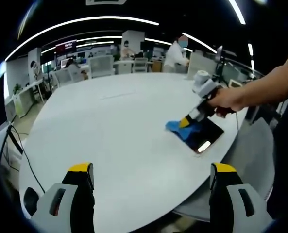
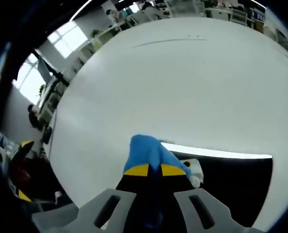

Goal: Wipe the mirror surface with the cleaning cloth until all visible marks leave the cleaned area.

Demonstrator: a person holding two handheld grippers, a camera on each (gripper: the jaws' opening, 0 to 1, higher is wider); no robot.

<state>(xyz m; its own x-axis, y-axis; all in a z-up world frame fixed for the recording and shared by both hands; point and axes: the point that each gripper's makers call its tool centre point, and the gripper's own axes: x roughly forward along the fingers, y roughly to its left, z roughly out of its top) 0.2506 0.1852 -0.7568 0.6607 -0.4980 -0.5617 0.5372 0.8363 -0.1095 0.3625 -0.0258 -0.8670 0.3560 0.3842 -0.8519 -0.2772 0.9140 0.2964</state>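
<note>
Right gripper (image 2: pixel 154 170) clamps blue cloth (image 2: pixel 147 150) on mirror (image 2: pixel 231 182), lower frame; left gripper (image 1: pixel 151 177) gapes wide, holding nothing, over table (image 1: pixel 114 116).

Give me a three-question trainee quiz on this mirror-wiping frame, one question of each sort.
1. True or false: the right tongs are shut on the blue cloth.
2. Multiple choice: where does the mirror lie on the white table? A) at its centre B) near its edge C) propped upright against a chair
3. Short answer: what are the left tongs holding?

Key:
1. True; the yellow-tipped jaws pinch the cloth against the mirror.
2. B; it lies flat close to the table's edge, below the person's hand.
3. Nothing; their jaws stand wide apart above bare table.
</note>
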